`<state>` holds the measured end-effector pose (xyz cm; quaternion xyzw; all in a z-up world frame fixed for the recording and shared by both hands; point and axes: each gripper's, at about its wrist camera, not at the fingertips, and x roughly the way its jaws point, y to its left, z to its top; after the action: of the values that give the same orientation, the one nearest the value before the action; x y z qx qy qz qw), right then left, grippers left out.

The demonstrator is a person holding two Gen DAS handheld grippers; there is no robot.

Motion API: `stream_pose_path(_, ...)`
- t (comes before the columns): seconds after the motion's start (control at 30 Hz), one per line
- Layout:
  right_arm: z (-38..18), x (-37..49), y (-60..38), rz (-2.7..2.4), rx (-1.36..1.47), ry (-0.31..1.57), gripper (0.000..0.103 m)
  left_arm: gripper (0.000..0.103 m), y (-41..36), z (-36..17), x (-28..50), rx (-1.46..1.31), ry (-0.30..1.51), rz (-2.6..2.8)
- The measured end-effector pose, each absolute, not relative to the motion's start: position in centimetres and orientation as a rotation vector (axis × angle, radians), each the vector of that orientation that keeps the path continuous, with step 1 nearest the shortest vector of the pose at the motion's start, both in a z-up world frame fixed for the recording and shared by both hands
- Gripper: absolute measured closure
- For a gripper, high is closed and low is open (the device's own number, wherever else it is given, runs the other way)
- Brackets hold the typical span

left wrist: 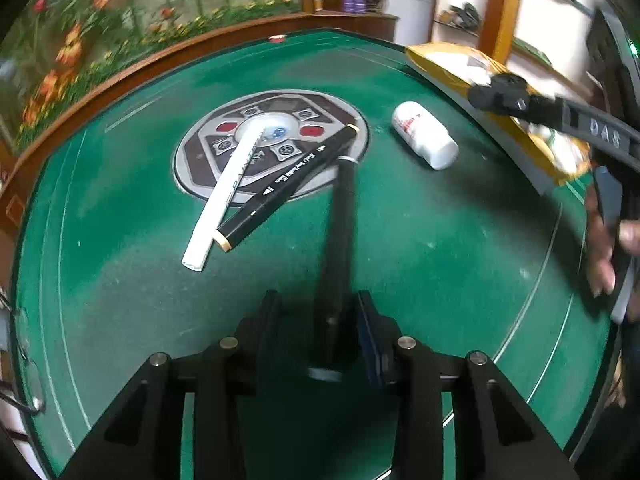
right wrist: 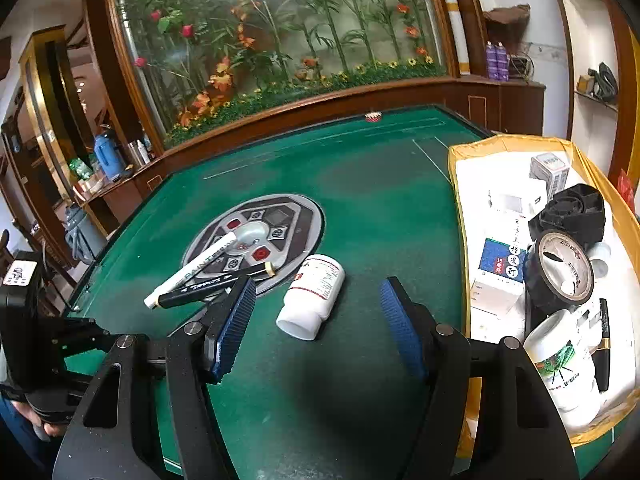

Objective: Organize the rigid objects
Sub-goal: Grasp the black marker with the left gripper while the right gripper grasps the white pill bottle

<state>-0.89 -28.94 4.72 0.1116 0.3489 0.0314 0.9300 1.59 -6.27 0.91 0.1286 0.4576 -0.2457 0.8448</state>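
Observation:
A slim black pen (left wrist: 338,240) lies on the green table (left wrist: 420,260), running straight away from my left gripper (left wrist: 318,312). The pen sits between the jaws with a gap at the left pad, so that gripper is open. A white marker (left wrist: 224,196) and a black marker with cream ends (left wrist: 288,184) lie crossed on the round centre panel (left wrist: 200,176). A white pill bottle (right wrist: 314,292) lies on its side, its cap end between the blue pads of my open right gripper (right wrist: 318,284), untouched.
A yellow bag with a white lining (right wrist: 456,184) lies open at the table's right, holding boxes, a black tape roll (right wrist: 560,272), a white jar (right wrist: 560,356) and a pen. A wooden rail and a flower display back the table. A hand (left wrist: 600,248) shows at the right.

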Motion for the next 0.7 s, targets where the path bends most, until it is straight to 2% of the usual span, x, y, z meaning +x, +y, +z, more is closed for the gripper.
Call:
stream_pose_path(0.17, 3.4, 2.8, -28.2, 0.023, 0.235, 0.871, 0.037, 0.064, -8.5, 1.0, 2.3, 0.267, 0.970, -0.450)
stream_pose_path(0.33, 2.1, 5.7, -27.7, -0.028, 0.214, 0.941, 0.038, 0.065, -10.8, 1.1, 3.2, 0.290, 0.943, -0.329)
stream_pose_path(0.37, 1.9, 6.0, -27.7, -0.031, 0.211, 0.951, 0.046, 0.067, -11.1, 1.1, 3.2, 0.295, 0.936, -0.311)
stream_pose_path(0.4, 1.7, 6.1, -27.6, -0.030, 0.198, 0.958, 0.052, 0.075, -11.5, 1.0, 3.0, 0.310, 0.923, -0.311)
stream_pose_path(0.47, 1.2, 6.3, -27.2, -0.001, 0.183, 0.983, 0.065, 0.078, -12.0, 0.9, 2.1, 0.358, 0.884, -0.302)
stream_pose_path(0.57, 0.6, 5.8, -26.2, 0.008, 0.107, 0.998, 0.067, 0.078, -12.1, 0.7, 1.5, 0.390, 0.839, -0.298)
stream_pose_path(0.7, 0.4, 5.2, -25.2, 0.004, -0.014, 0.982, 0.068, 0.078, -11.1, 0.9, 2.3, 0.304, 0.864, -0.325)
